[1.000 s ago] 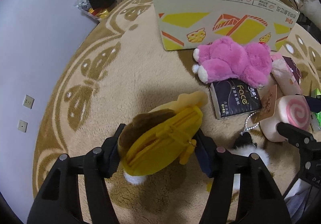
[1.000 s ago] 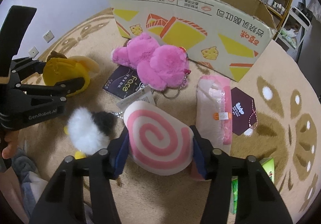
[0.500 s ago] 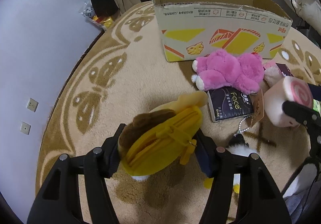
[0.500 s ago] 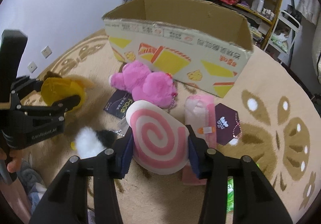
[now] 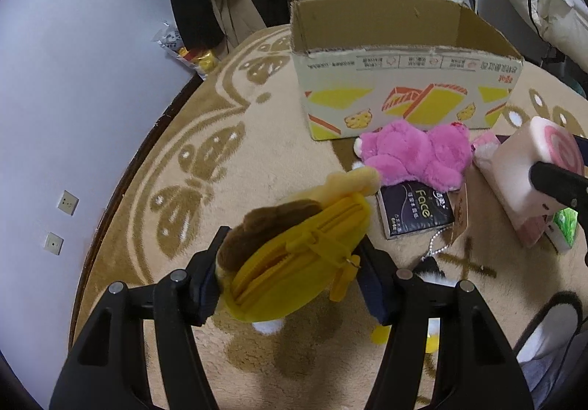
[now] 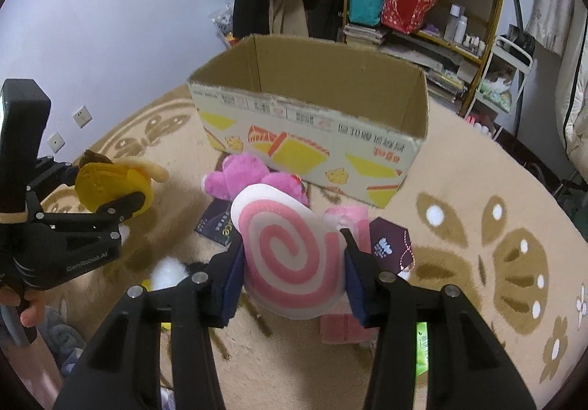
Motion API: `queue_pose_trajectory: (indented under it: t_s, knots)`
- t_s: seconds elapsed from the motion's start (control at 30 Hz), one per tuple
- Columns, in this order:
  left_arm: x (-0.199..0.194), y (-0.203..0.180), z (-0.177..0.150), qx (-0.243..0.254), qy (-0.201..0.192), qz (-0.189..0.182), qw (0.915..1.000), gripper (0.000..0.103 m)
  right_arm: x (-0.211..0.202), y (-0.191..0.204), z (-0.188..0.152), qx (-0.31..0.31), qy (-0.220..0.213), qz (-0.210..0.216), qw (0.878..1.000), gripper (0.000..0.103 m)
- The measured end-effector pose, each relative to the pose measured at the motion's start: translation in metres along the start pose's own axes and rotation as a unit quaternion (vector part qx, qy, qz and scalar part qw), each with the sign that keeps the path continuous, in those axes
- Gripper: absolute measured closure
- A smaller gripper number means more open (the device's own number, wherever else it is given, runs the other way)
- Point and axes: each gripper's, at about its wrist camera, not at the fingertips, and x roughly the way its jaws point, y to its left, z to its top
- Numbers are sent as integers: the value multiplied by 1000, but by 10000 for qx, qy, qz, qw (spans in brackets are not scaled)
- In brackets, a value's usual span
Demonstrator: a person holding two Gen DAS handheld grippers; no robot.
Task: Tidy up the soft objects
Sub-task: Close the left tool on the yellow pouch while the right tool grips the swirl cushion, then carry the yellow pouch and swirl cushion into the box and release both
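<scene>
My left gripper is shut on a yellow plush pouch with a brown top and a zip, held above the rug. The same pouch shows in the right wrist view, clamped in the left gripper at the left. My right gripper is shut on a pink-and-white swirl roll cushion, lifted off the rug; in the left wrist view the roll sits at the right edge. An open cardboard box stands beyond both. A pink plush bear lies in front of the box.
On the beige patterned rug lie a dark tissue pack, a pink pack, a maroon card, a black-and-white fluffy toy and a green pack. Shelves stand behind the box; a wall runs left.
Both grippers have risen with their loads: the roll cushion has left the rug and the pouch hangs higher. The views tilted up, showing the box's inside and the shelves.
</scene>
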Motion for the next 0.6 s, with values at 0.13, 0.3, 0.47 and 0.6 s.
queue_pose_trajectory:
  t_s: [0.13, 0.3, 0.47, 0.6]
  knots:
    - [-9, 4, 1, -39, -120, 0, 9999, 41, -10, 1, 3, -25, -136, -15, 9999, 53]
    - [-23, 1, 1, 66, -317, 116, 9994, 41, -29, -2, 9, 62, -385, -33, 9992, 53]
    - [-37, 5, 6, 17, -544, 44, 9985, 41, -45, -5, 19, 59, -663, -103, 9977, 53]
    - [-48, 8, 16, -65, -739, 28, 9972, 41, -55, -12, 27, 215, -837, 4, 9963, 53]
